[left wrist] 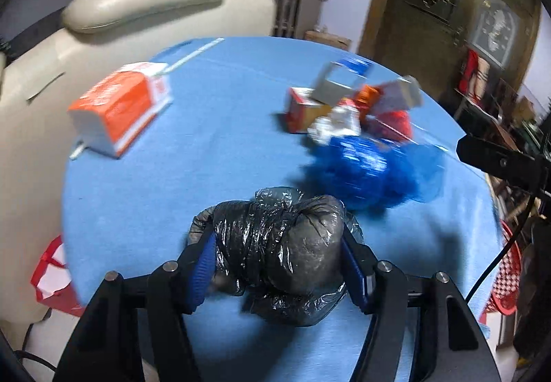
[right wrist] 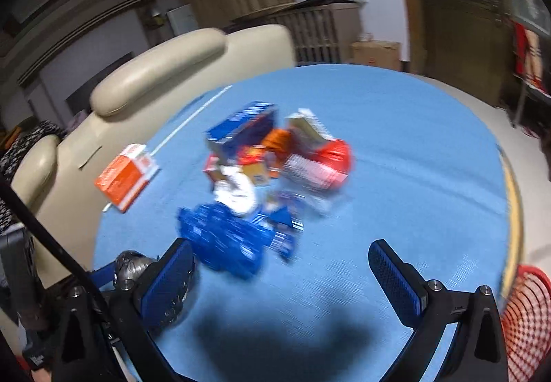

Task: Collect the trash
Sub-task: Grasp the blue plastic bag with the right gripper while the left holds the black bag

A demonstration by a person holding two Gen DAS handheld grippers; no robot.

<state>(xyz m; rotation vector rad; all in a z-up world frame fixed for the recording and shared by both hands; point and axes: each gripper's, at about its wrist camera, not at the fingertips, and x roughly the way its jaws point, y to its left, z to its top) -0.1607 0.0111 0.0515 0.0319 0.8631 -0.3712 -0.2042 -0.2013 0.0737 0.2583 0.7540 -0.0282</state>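
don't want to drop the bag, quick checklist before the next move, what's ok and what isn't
1. Left gripper shut on the black plastic bag: ok.
2. Bag mouth open for loading: not ok, it is a crumpled wad.
3. Right gripper open and empty: ok.
4. Trash pile ahead of the right gripper: ok.
5. Orange box apart from the pile, near the table's left edge: ok.
6. Sharp view of pile items: cannot tell, blurred.

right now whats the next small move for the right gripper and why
Probably ease the right gripper forward and slightly left, onto the crumpled blue wrapper. Its jaws stand open and empty, the wrapper is the nearest piece of the trash pile, and the left gripper is already shut on the black plastic bag.
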